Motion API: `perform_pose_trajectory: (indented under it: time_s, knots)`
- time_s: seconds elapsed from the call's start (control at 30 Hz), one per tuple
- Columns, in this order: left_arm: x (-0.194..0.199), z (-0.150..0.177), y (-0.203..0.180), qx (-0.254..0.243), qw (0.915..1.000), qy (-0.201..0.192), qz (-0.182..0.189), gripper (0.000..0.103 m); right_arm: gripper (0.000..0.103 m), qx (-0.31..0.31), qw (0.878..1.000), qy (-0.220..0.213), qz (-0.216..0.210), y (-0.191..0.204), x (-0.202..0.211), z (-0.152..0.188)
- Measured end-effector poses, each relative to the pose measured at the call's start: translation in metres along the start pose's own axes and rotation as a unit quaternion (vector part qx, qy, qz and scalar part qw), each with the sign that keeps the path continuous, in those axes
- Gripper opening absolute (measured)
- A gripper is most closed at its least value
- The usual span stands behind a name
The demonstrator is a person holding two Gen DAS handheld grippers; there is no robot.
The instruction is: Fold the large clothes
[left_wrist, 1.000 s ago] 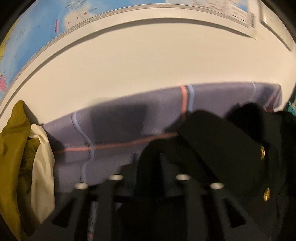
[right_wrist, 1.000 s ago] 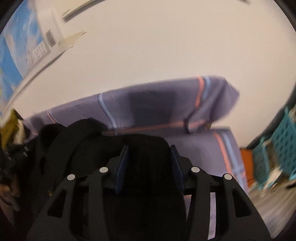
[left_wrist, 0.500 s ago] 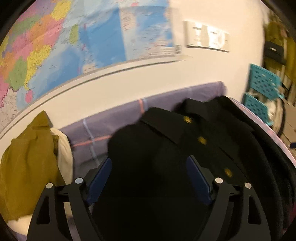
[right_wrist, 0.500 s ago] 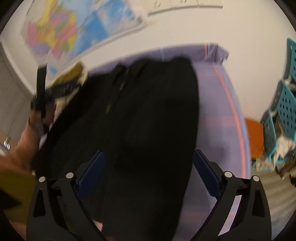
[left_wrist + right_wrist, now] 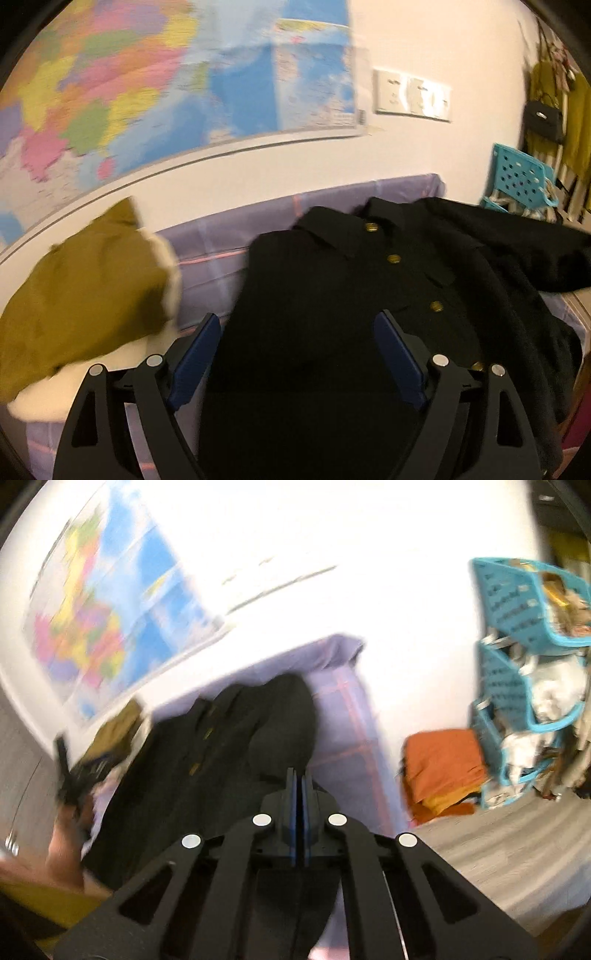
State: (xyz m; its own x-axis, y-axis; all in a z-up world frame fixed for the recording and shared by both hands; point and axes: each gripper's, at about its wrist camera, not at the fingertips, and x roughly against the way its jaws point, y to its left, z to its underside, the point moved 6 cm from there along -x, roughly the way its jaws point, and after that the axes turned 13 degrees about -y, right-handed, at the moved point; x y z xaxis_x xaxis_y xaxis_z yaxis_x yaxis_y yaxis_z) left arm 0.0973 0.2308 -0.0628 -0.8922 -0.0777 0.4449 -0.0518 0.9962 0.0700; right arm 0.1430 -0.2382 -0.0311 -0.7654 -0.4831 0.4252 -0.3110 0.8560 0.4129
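Left wrist view: left tongs (image 5: pixel 295 354) apart, nothing between pads, poised over black coat (image 5: pixel 332 295). Coat lies spread, brass buttons up, on lilac checked surface (image 5: pixel 214 243); olive garment (image 5: pixel 81 291) beside it.

Right wrist view: right tongs (image 5: pixel 297 781) just closed, pads together, empty, above coat (image 5: pixel 221 746). Picture blurred.

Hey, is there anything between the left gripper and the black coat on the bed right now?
Nothing visible. The left gripper hangs with its jaws wide open directly over the black coat, with only air between them. The olive garment lies off to the coat's left on the purple bedsheet, out of the path.
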Motion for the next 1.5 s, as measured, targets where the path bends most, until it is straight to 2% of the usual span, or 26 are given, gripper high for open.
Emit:
perform_pose_trajectory:
  time_s: [0.1,0.13,0.2,0.23,0.3,0.37,0.43,0.47,0.6,0.63,0.7,0.73,0.77,0.8,0.83,0.9,1.0,1.1,1.2,1.23,1.3,1.33,1.4,1.43,1.47,1.5]
  knots:
    - [0.017,0.016,0.027,0.018,0.9996,0.008,-0.02,0.083,0.003,-0.031,0.999,0.014,0.002,-0.018,-0.019,0.006]
    - [0.02,0.022,0.034,0.022,0.9994,0.01,-0.025,0.084,0.004,-0.036,0.999,0.024,0.016,-0.028,-0.03,0.015]
    - [0.03,0.038,0.054,0.035,0.9981,0.022,-0.046,0.084,0.011,-0.032,0.997,0.051,0.038,-0.04,-0.043,0.036]
    - [0.036,0.05,0.064,0.047,0.9976,0.032,-0.039,0.085,0.015,-0.047,0.995,0.065,0.053,-0.051,-0.053,0.048]
    - [0.047,0.068,0.078,0.074,0.9958,0.046,-0.028,0.085,0.046,-0.057,0.994,0.076,0.063,-0.059,-0.064,0.061]
    - [0.057,0.085,0.084,0.092,0.9943,0.053,-0.007,0.087,0.057,-0.063,0.993,0.065,0.08,-0.063,-0.064,0.067]
    - [0.067,0.1,0.085,0.1,0.9933,0.059,0.003,0.088,0.063,-0.069,0.994,0.051,0.062,-0.057,-0.057,0.065]
    - [0.071,0.108,0.082,0.094,0.9937,0.061,0.009,0.09,0.073,-0.068,0.995,0.039,0.062,-0.054,-0.052,0.063]
    - [0.07,0.138,0.07,0.071,0.9932,0.091,0.018,0.088,0.074,-0.048,0.997,0.014,0.058,-0.04,-0.038,0.056]
    - [0.068,0.144,0.068,0.08,0.9917,0.097,0.025,0.085,0.074,-0.045,0.997,0.011,0.06,-0.037,-0.036,0.055]
    - [0.067,0.15,0.067,0.102,0.9888,0.101,0.043,0.067,0.074,-0.04,0.997,0.006,0.06,-0.033,-0.033,0.054]
    - [0.069,0.148,0.064,0.099,0.99,0.089,0.046,0.057,0.074,-0.041,0.997,0.001,0.059,-0.031,-0.031,0.054]
    - [0.07,0.147,0.059,0.102,0.9887,0.088,0.067,0.024,0.074,-0.045,0.997,-0.004,0.058,-0.029,-0.029,0.054]
    - [0.069,0.146,0.054,0.11,0.9864,0.087,0.086,0.007,0.074,-0.049,0.997,-0.01,0.058,-0.027,-0.025,0.054]
    - [0.069,0.144,0.05,0.116,0.9848,0.084,0.098,0.007,0.074,-0.053,0.997,-0.015,0.058,-0.026,-0.023,0.054]
    - [0.073,0.131,0.05,0.098,0.9904,0.059,0.077,0.005,0.074,-0.062,0.996,-0.026,0.052,-0.023,-0.017,0.052]
    - [0.089,0.097,0.066,0.113,0.9915,0.012,0.063,0.005,0.074,-0.056,0.996,-0.045,0.048,-0.012,-0.007,0.046]
    - [0.107,0.057,0.093,0.091,0.9955,-0.026,-0.004,0.005,0.074,-0.028,0.998,-0.052,0.018,0.011,0.002,0.043]
    - [0.109,0.042,0.108,0.009,0.993,-0.019,-0.116,0.011,0.074,0.015,0.999,-0.028,-0.027,0.039,-0.003,0.052]
    - [0.103,0.046,0.111,-0.027,0.9862,0.007,-0.163,0.013,0.074,0.028,0.999,-0.019,-0.031,0.045,-0.007,0.057]
    - [0.09,0.06,0.112,-0.071,0.9715,0.047,-0.221,0.019,0.073,0.05,0.997,0.013,-0.049,0.056,-0.019,0.072]
    - [0.083,0.07,0.115,-0.098,0.9576,0.071,-0.262,0.021,0.074,0.053,0.997,0.023,-0.052,0.057,-0.024,0.079]
    - [0.076,0.086,0.121,-0.125,0.9353,0.098,-0.316,0.036,0.08,0.044,0.996,0.052,-0.059,0.054,-0.038,0.094]
    - [0.075,0.091,0.124,-0.112,0.9358,0.103,-0.318,0.041,0.08,0.038,0.995,0.063,-0.064,0.054,-0.042,0.1]
    - [0.084,0.099,0.129,-0.049,0.9542,0.098,-0.279,0.051,0.081,0.029,0.994,0.074,-0.069,0.052,-0.046,0.107]
    - [0.091,0.1,0.127,0.013,0.9727,0.081,-0.217,0.053,0.082,0.018,0.993,0.086,-0.076,0.051,-0.05,0.113]
